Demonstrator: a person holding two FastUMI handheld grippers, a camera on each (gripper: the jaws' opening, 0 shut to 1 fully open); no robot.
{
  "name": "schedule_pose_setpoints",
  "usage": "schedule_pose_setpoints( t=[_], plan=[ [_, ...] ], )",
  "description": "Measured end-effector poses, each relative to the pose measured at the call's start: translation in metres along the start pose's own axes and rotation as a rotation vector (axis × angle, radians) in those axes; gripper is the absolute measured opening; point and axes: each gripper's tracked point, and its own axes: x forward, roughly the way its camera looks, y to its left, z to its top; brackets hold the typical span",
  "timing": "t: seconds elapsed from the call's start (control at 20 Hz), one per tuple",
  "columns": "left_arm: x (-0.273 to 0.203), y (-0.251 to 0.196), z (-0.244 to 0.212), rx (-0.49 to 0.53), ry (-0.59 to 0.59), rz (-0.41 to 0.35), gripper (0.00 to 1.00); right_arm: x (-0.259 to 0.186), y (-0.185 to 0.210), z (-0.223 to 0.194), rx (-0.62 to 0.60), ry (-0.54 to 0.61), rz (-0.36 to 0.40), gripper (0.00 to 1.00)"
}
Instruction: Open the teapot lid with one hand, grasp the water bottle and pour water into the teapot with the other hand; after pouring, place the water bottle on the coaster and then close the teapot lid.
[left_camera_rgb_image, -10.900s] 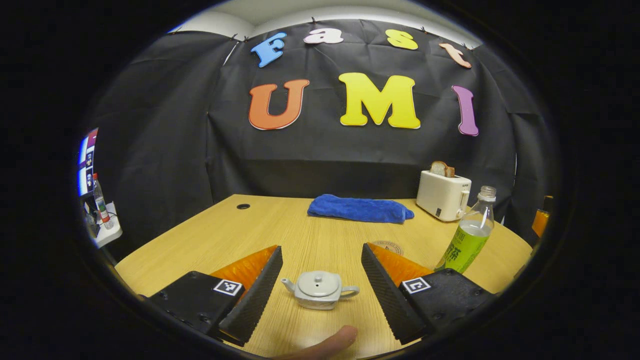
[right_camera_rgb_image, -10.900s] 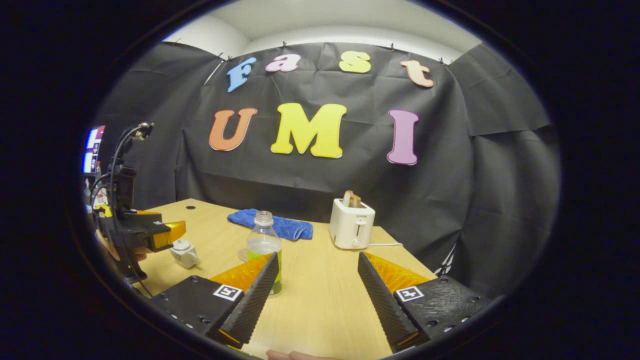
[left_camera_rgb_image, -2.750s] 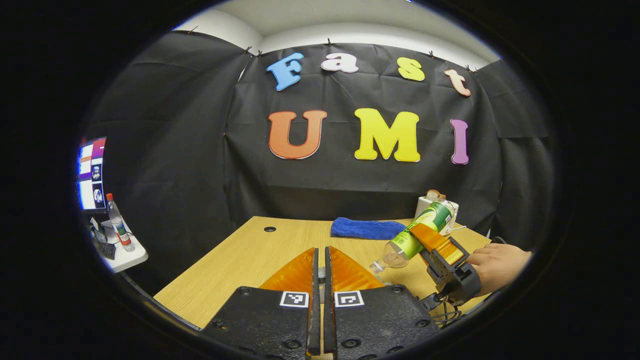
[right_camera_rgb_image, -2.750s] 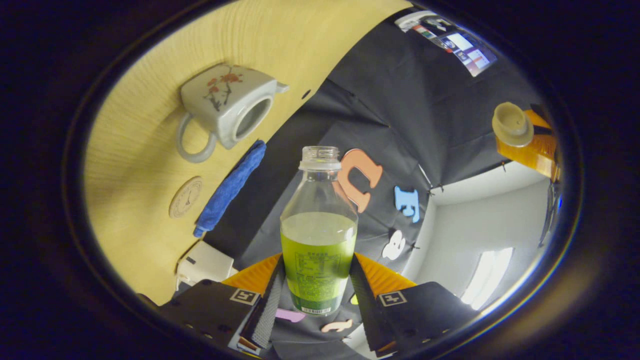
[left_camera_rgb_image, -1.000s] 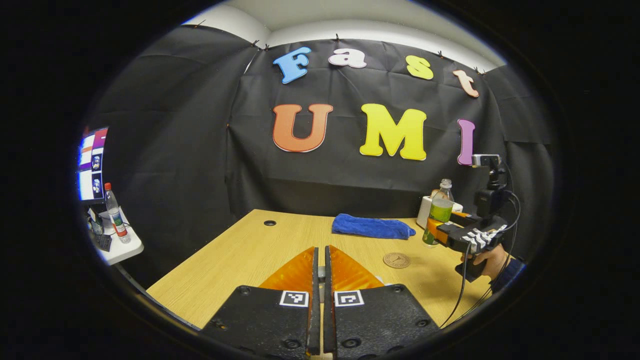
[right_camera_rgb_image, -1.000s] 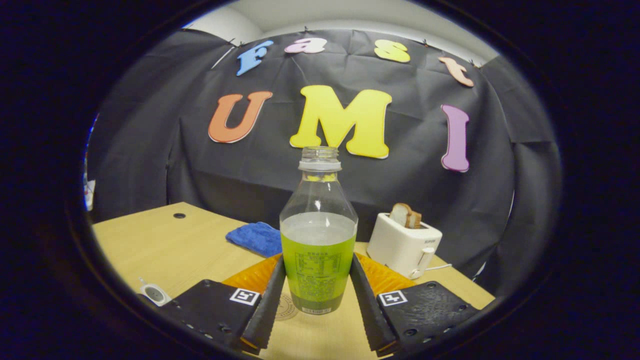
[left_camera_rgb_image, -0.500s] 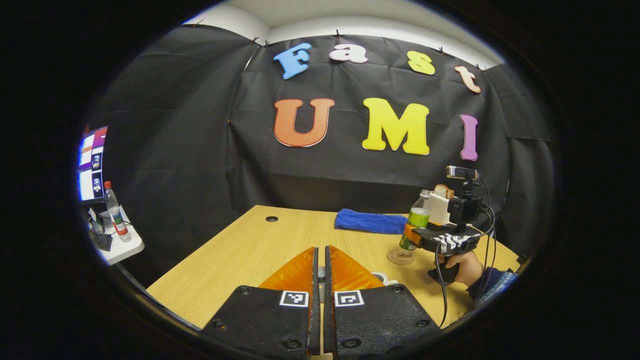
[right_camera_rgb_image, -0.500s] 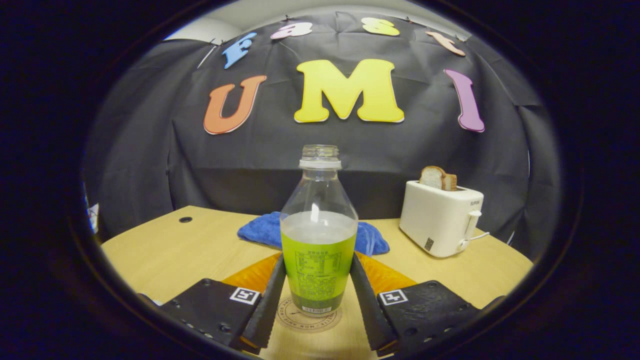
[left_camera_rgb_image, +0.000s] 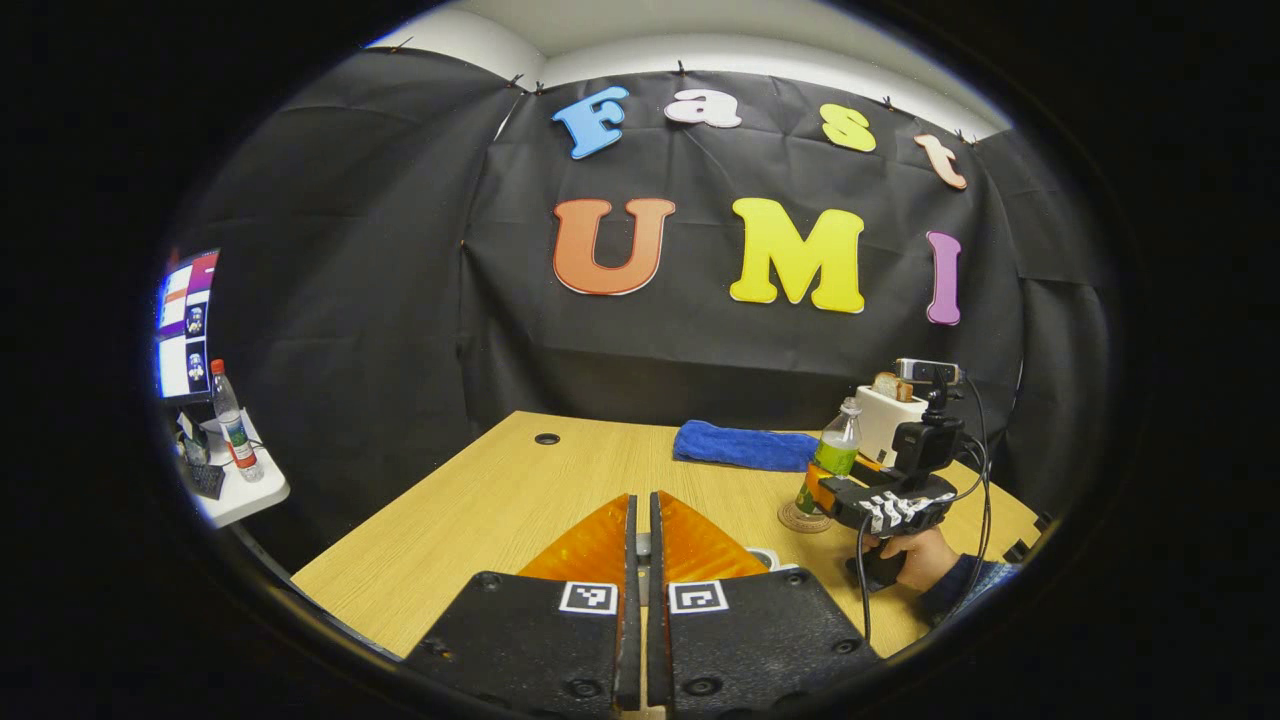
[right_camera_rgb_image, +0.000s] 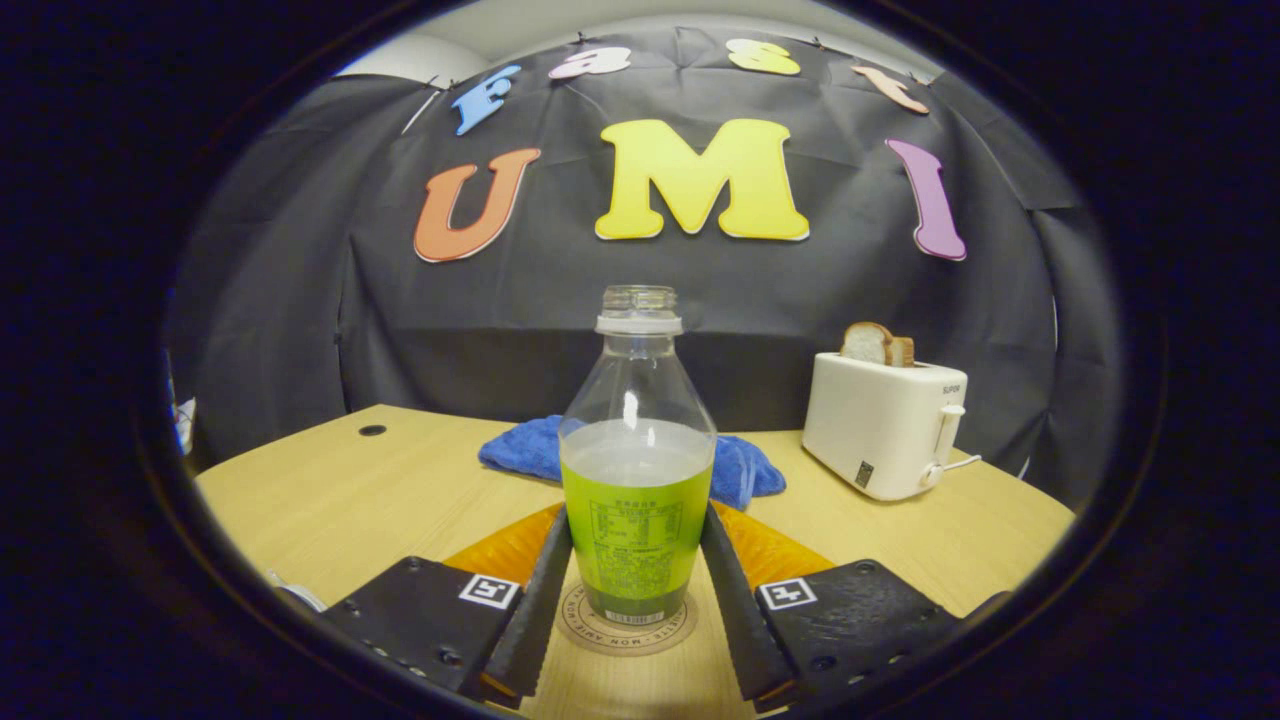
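1. Between the two fingers of the right tool (right_camera_rgb_image: 635, 600), the water bottle (right_camera_rgb_image: 637, 480) stands upright, its long axis vertical, its base on or just above the round coaster (right_camera_rgb_image: 628, 628); both fingers press its labelled sides, so the tool is clamped on the bottle.

2. Just beyond, on the worktop (right_camera_rgb_image: 400, 490), a blue cloth (right_camera_rgb_image: 745, 468) lies behind the bottle and a white toaster (right_camera_rgb_image: 885, 425) with bread in its slot stands to the right.

3. At the foot of the left gripper view, the left tool (left_camera_rgb_image: 641, 560) has its fingers drawn together, a small pale piece just visible in the slit between them, probably the lid's knob, though too little shows to be sure.

4. Just past those fingertips, a pale rim (left_camera_rgb_image: 765, 556) peeks out, likely the teapot; it lies forward and slightly right of the left tool.

5. Farther right in that view, a hand (left_camera_rgb_image: 915, 558) holds the right tool over the coaster (left_camera_rgb_image: 800, 517).

6. Judged from this, release of the bottle comes next, and the left tool, nearer the teapot, would go down and slightly right to close it.
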Motion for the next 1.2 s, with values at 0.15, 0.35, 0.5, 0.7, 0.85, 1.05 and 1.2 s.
schedule_pose_setpoints(
  t=[0.15,0.35,0.5,0.7,0.85,1.05,1.2],
  plan=[
    [0.002,-0.006,-0.003,0.010,0.007,-0.015,0.05,-0.006,0.001,0.001,-0.014,-0.009,-0.009,0.74],
    [0.003,-0.015,-0.004,0.024,0.007,-0.024,0.05,-0.004,0.008,-0.009,-0.056,0.004,0.019,0.72],
    [0.008,-0.022,-0.009,0.028,0.021,-0.035,0.05,-0.001,0.009,-0.029,-0.065,0.073,0.039,0.80],
    [0.015,-0.023,-0.018,0.035,0.045,-0.030,0.06,-0.001,0.012,-0.021,-0.057,0.042,0.056,0.83],
    [0.017,-0.024,-0.022,0.039,0.054,-0.029,0.05,0.000,0.012,-0.022,-0.054,0.041,0.053,0.80],
    [0.020,-0.026,-0.023,0.048,0.057,-0.024,0.06,-0.003,0.004,-0.019,-0.050,0.036,0.033,0.84],
    [0.021,-0.028,-0.020,0.049,0.037,-0.027,0.06,-0.012,-0.006,-0.014,-0.023,0.031,0.026,0.84]
  ],
)
